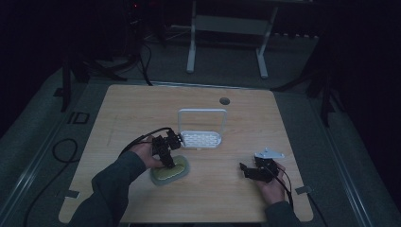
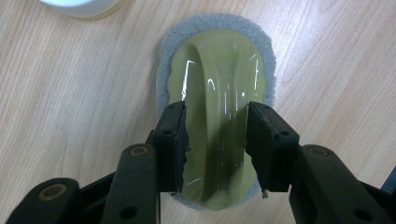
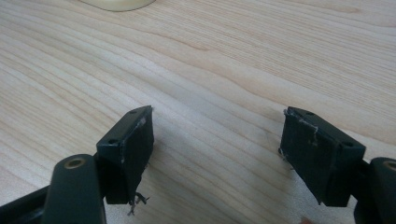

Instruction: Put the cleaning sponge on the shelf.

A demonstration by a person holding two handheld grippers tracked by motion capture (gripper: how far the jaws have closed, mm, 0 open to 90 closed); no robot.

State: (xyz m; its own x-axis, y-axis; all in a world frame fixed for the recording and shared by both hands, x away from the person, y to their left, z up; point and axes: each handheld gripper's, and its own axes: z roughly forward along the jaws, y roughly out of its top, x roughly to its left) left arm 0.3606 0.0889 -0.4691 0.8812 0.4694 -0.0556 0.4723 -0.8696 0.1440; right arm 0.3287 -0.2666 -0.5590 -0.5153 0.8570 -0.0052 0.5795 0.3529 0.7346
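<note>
Surroundings: dark room, wooden bench (image 1: 142,109) lit dimly.
Scrubbing pad (image 2: 217,93): olive moulded handle on grey foam, flat on bench near front-left, just before white rack (image 1: 201,137).
Left gripper (image 2: 215,144): fingers apart, straddling handle ridge; whether the pads touch it yet is unclear. Placement suits a pinch across the ridge.
Right gripper (image 3: 217,154): fingers wide apart over bare wood, nothing between, apparently waiting aside.
</note>
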